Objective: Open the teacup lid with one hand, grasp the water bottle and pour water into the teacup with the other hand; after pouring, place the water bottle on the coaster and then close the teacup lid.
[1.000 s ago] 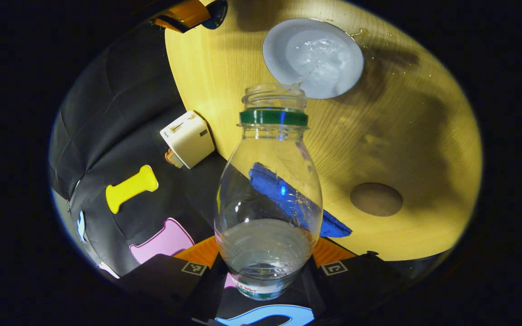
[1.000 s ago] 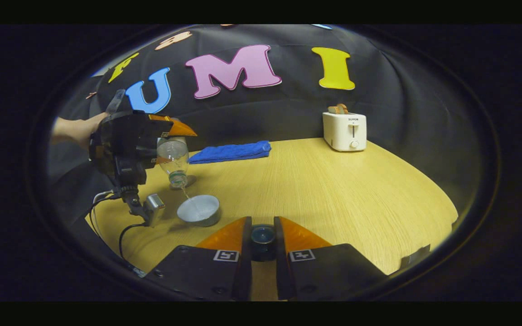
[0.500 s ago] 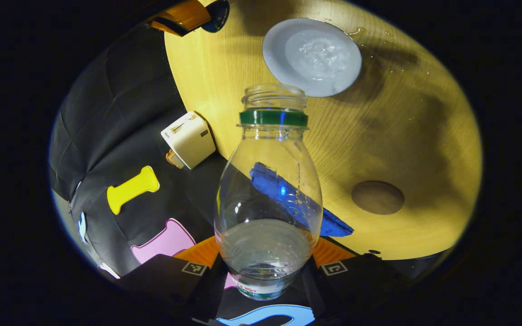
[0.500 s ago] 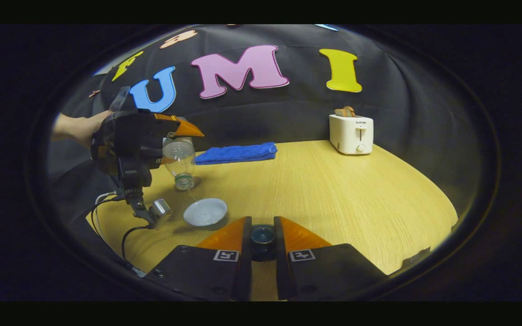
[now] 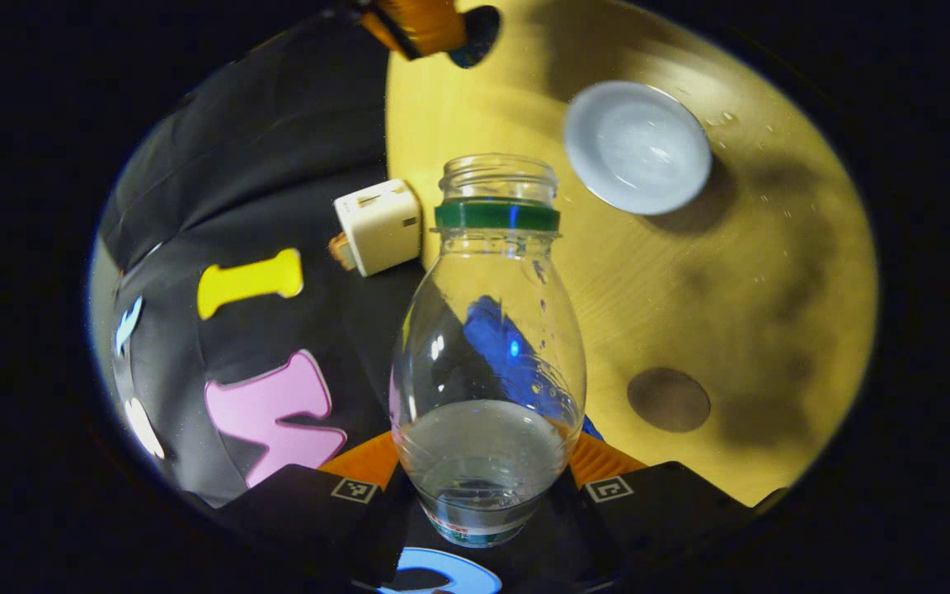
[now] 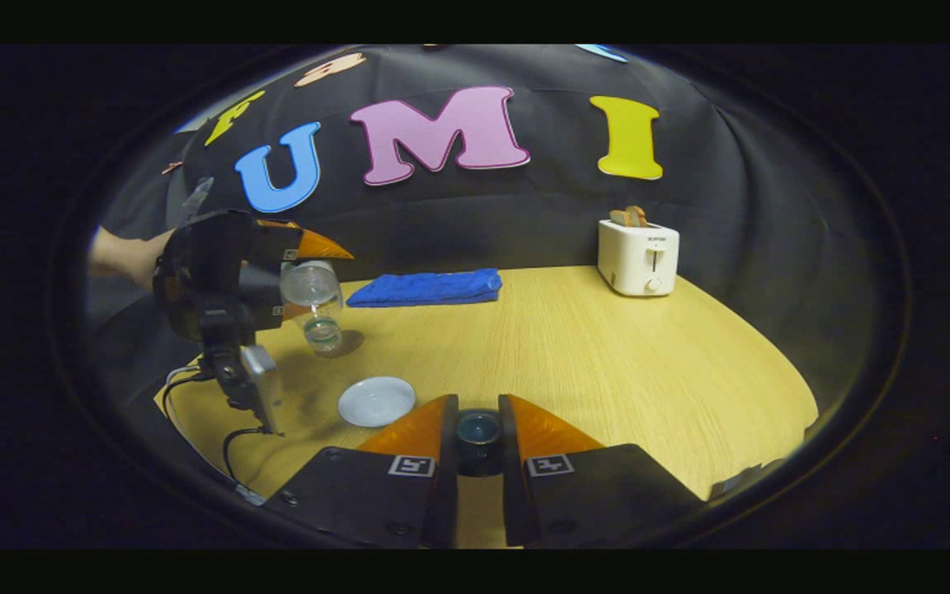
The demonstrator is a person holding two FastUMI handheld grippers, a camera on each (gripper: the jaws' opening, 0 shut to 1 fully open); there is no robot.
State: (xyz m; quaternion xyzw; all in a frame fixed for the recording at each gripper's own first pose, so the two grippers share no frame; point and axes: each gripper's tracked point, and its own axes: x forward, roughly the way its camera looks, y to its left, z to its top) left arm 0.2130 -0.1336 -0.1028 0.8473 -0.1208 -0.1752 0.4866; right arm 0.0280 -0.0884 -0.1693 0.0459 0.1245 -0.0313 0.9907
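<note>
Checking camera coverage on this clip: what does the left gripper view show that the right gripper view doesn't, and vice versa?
Left gripper view: the water level inside the bottle, drops on the table. Right gripper view: a hand behind the left gripper, its cable. Both: bottle, teacup, coaster, towel, toaster.

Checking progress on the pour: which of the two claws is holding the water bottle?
The left claw, seen at left in the right gripper view, grips the tilted water bottle by its base; the right claw holds the teacup lid.
</note>
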